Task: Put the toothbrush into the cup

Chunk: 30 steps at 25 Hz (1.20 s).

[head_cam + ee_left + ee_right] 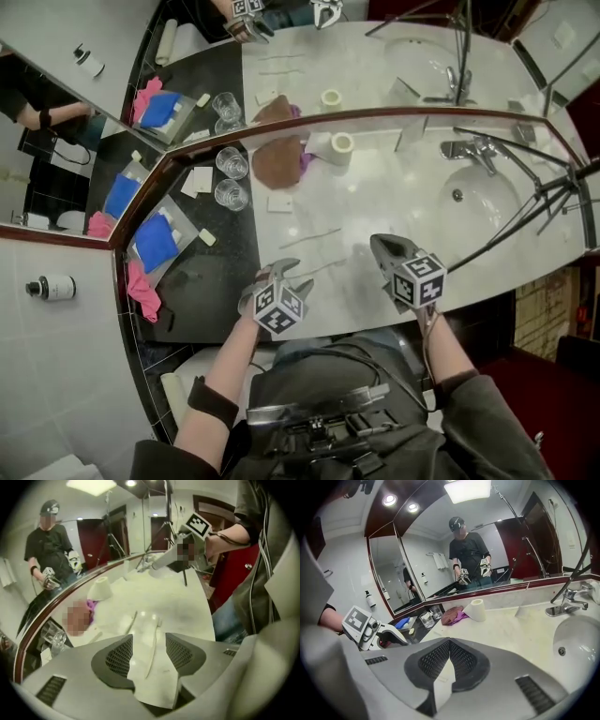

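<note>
Two thin white toothbrushes lie on the pale marble counter (pixel 375 202): one (pixel 309 238) farther back, one (pixel 323 269) near the front edge. My left gripper (pixel 281 272) points steeply down over the nearer one. In the left gripper view its jaws (pixel 149 636) stand open, with that toothbrush (pixel 153 648) lying lengthwise in the gap and the pads not pressing on it. The other toothbrush (pixel 132 620) lies just beyond. Two clear glass cups (pixel 231 194) (pixel 232 162) stand at the back left by the mirror. My right gripper (pixel 380 242) (pixel 449 641) hovers shut and empty.
A brown and purple cloth (pixel 279 159) and a toilet roll (pixel 341 145) sit against the mirror. The basin (pixel 469 202) with its tap (pixel 473 150) lies right, crossed by black tripod legs (pixel 544 202). On the black counter at left are a tray (pixel 183 225) and a pink cloth (pixel 142 291).
</note>
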Tool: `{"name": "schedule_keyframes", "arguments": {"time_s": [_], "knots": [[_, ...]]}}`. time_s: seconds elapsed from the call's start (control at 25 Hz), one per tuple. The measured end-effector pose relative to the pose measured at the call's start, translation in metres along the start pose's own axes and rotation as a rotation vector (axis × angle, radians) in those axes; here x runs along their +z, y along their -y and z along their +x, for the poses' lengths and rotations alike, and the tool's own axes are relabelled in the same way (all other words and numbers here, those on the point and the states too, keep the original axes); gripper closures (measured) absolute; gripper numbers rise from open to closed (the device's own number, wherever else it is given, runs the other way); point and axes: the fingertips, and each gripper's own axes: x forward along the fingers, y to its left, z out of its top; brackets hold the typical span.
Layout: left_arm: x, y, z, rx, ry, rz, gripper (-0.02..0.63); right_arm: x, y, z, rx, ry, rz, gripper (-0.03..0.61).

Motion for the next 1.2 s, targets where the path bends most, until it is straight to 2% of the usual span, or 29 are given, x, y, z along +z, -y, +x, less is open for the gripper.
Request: {"name": "schedule_keyframes", "arguments": {"time_s": [0.16,0.32,0.52,0.76,0.92,1.0,1.12,1.2], "knots": [[-0.004,0.017,0.035,-0.072,-0.121,0.139,0.387,-0.007,0.006,-0.001,-0.005,-0.005,0.011,0.557],[-0.017,0.022,0.069,-0.086,-0.239,0.236,0.387,-0.012,0.013,-0.001,0.003,-0.005,0.023,0.557],[-0.025,0.024,0.096,-0.087,-0.336,0.340,0.388,-0.020,0.022,-0.002,0.026,-0.017,0.025,0.557],[-0.034,0.030,0.116,-0.103,-0.420,0.365,0.391,-0.033,0.041,-0.007,0.041,-0.036,0.026,0.557],[-0.036,0.031,0.122,-0.122,-0.454,0.342,0.391,-0.040,0.053,-0.012,0.049,-0.043,0.031,0.557],[-0.037,0.033,0.123,-0.152,-0.468,0.325,0.393,-0.043,0.058,-0.014,0.051,-0.045,0.037,0.557],[-0.038,0.040,0.123,-0.221,-0.487,0.292,0.445,-0.048,0.065,-0.017,0.057,-0.051,0.040,0.557],[-0.038,0.041,0.122,-0.249,-0.496,0.284,0.448,-0.049,0.068,-0.019,0.061,-0.054,0.040,0.557]]}}
